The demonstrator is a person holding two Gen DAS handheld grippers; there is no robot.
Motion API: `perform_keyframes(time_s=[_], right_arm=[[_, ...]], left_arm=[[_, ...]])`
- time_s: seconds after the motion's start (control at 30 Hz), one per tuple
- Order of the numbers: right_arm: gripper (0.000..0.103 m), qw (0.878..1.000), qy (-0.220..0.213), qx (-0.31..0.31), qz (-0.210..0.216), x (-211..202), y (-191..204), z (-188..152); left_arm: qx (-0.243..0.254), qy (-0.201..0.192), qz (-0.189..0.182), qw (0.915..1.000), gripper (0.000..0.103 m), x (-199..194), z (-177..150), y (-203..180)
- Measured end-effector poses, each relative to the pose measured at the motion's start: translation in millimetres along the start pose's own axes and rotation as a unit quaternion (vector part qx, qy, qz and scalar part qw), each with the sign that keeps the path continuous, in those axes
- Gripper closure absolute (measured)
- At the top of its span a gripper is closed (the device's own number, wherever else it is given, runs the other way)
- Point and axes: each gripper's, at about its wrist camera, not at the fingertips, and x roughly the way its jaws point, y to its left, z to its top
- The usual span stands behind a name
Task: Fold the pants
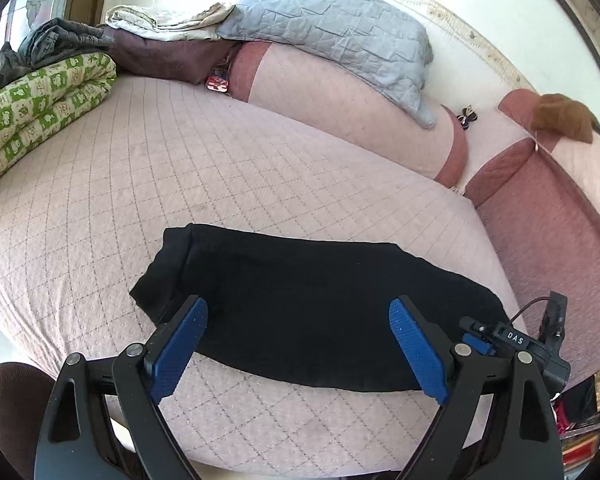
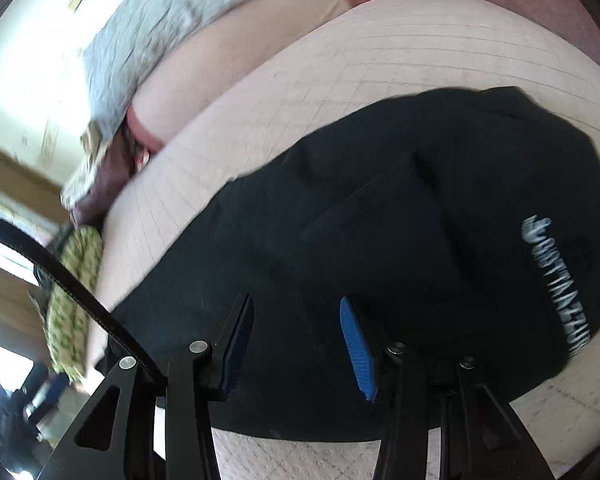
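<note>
Here the left gripper (image 1: 298,346) stands wide apart, its two blue pads (image 1: 178,350) spread well clear of each other with nothing between them but air; it hangs above the near edge of the folded black pants (image 1: 312,312) without touching the cloth. The right gripper (image 2: 298,350) is parted to a middling gap, its blue pads (image 2: 356,350) facing each other over the dark fabric (image 2: 380,240); no fold of cloth is pinched between them, though the view is blurred and whether the tips brush the fabric cannot be told. From the left wrist view the right gripper (image 1: 512,340) shows at the far right end of the garment.

The pants lie as a long, flat, folded band across the near part of a pale pink quilted mattress cover (image 1: 180,168) with a diamond stitch pattern. In the right wrist view, pale lettering (image 2: 556,284) runs along one end of the garment; it is too smeared to read.

Behind the pants, pink cushions with darker rose edges (image 1: 340,112) line the back, and a grey-blue quilted pillow (image 1: 332,28) leans on them. At the left a green-and-cream patterned quilt (image 1: 44,108) is rolled up, with dark grey clothing (image 1: 56,40) and a purple-brown blanket (image 1: 168,56) piled beside it. A brown cloth (image 1: 564,116) rests on the cushion at the right. The wall behind is bright white.
</note>
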Motion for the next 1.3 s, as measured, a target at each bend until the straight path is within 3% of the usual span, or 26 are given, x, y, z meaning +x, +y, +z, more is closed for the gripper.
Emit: perform_keyframes(time_s=[0.07, 0.17, 0.3, 0.47, 0.57, 0.83, 0.93, 1.07, 1.17, 1.3], right_arm=[[0.053, 0.999, -0.029, 0.013, -0.029, -12.2, -11.6, 5.3], [0.053, 0.997, -0.066, 0.035, -0.032, -28.9, -23.3, 9.7], [0.053, 0.992, -0.116, -0.021, -0.054, -44.9, -3.7, 5.0], [0.053, 0.988, -0.115, -0.097, -0.041, -37.4, 27.6, -5.5], [0.053, 0.985, -0.106, -0.132, -0.043, -23.2, 43.8, -12.3], [0.053, 0.976, -0.043, -0.211, -0.037, 19.9, 84.1, -34.8], [0.053, 0.969, -0.025, -0.244, -0.026, 26.5, 107.9, -37.5], [0.053, 0.962, 0.016, -0.273, 0.005, 43.2, 147.6, -33.2], [0.051, 0.947, 0.063, -0.314, 0.039, 68.8, 187.7, -28.5], [0.047, 0.912, 0.133, -0.378, 0.082, 110.3, 247.8, -22.7]], left_arm=[[-0.003, 0.002, 0.002, 1.0, 0.011, 3.2, 0.6, 7.1], [-0.025, 0.003, 0.004, 0.9997, 0.011, 6.0, -0.2, 26.5], [-0.085, 0.007, 0.02, 0.9962, 0.011, 9.1, -3.3, 73.6], [-0.15, 0.01, 0.032, 0.9881, 0.011, 15.8, -9.8, 125.4], [-0.16, 0.011, 0.028, 0.9867, 0.011, 27.3, -11.1, 140.7], [-0.102, 0.025, 0.017, 0.9944, 0.012, 61.7, -16.1, 138.9], [-0.061, 0.015, 0.044, 0.997, 0.048, 62.7, -18.6, 133.0], [-0.081, 0.005, 0.023, 0.9965, 0.049, 62.5, -18.3, 141.3], [-0.109, -0.006, 0.003, 0.9941, 0.047, 60.9, -20.9, 148.4], [-0.121, -0.011, -0.014, 0.9925, 0.046, 60.7, -23.9, 149.6]])
